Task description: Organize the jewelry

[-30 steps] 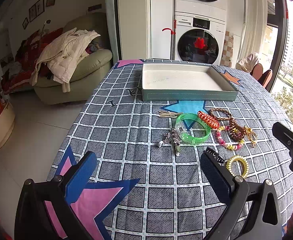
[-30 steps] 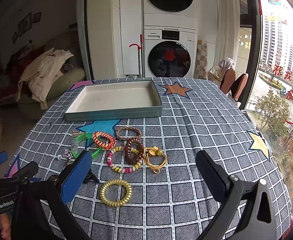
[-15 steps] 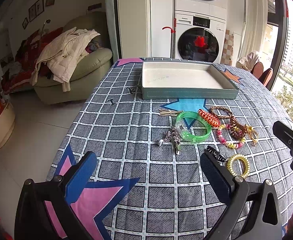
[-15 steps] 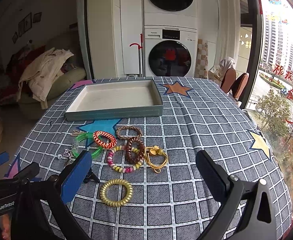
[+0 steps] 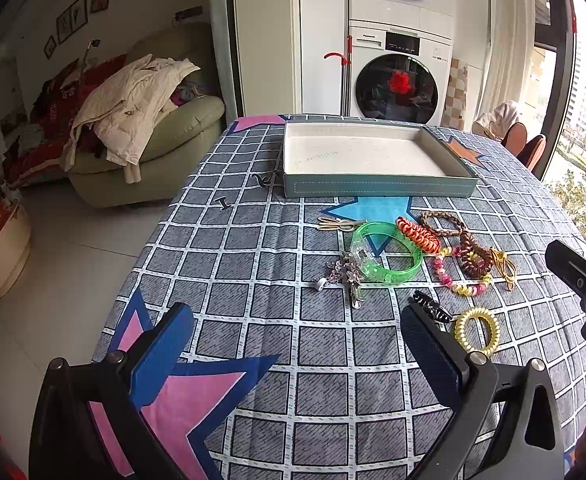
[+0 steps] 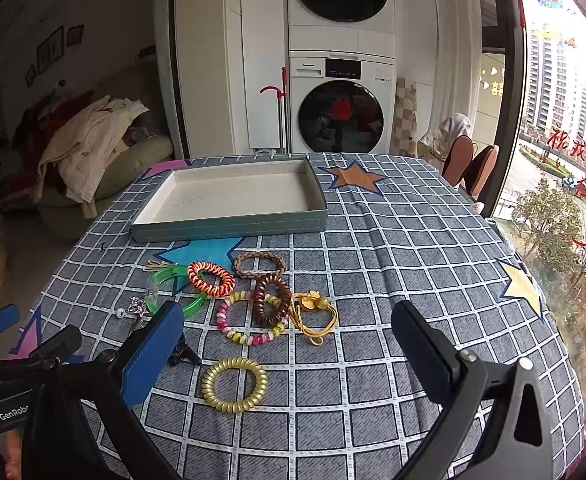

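A shallow teal tray (image 5: 377,190) (image 6: 229,226) with a white inside stands empty at the far side of the table. In front of it lies loose jewelry: a green bangle (image 5: 387,254), an orange coil band (image 6: 211,278), a braided brown band (image 6: 259,264), a brown coil band (image 6: 271,300), a pink and yellow bead bracelet (image 6: 249,334), a gold cord piece (image 6: 315,312), a silver charm piece (image 5: 345,274), a black clip (image 5: 433,306) and a yellow coil band (image 6: 235,384) (image 5: 477,330). My left gripper (image 5: 297,350) is open and empty, near the front edge. My right gripper (image 6: 287,346) is open and empty, above the yellow coil band.
The table wears a grey checked cloth (image 5: 253,280) with coloured stars. A green sofa (image 5: 153,148) heaped with clothes stands left of it. Stacked washing machines (image 6: 341,116) stand behind the table. Chairs (image 6: 469,164) stand at the right by the window.
Both grippers have drifted very slightly; the jewelry and the tray have not moved.
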A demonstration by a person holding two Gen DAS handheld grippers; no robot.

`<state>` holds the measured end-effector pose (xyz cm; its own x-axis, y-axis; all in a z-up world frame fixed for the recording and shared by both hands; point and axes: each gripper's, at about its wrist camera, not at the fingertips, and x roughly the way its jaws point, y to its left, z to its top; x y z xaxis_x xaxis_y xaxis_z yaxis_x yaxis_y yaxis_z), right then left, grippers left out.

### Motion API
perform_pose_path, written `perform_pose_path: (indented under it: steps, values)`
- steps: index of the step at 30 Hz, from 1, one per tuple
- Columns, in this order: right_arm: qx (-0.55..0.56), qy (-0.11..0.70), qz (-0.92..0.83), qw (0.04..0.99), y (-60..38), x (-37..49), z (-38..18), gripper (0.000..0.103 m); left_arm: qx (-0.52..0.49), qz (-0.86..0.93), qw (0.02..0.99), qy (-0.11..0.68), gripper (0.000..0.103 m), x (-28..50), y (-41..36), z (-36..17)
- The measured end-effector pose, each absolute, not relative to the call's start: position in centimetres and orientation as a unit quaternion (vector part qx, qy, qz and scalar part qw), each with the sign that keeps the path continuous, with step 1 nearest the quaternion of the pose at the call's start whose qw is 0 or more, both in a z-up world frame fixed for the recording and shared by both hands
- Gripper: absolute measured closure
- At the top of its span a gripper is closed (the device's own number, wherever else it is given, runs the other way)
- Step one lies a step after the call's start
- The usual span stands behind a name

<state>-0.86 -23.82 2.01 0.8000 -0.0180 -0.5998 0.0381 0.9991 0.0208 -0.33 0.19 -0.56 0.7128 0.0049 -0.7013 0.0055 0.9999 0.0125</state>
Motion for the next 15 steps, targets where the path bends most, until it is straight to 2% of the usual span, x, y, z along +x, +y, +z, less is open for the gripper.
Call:
perform_pose_path:
  steps: [15]
  values:
    - [0.015,0.327,-0.015,0.945,-23.99,-0.77,1.93,0.000,0.007,0.001,0.925,0.381,0.000,-0.29,-0.05,-0.66]
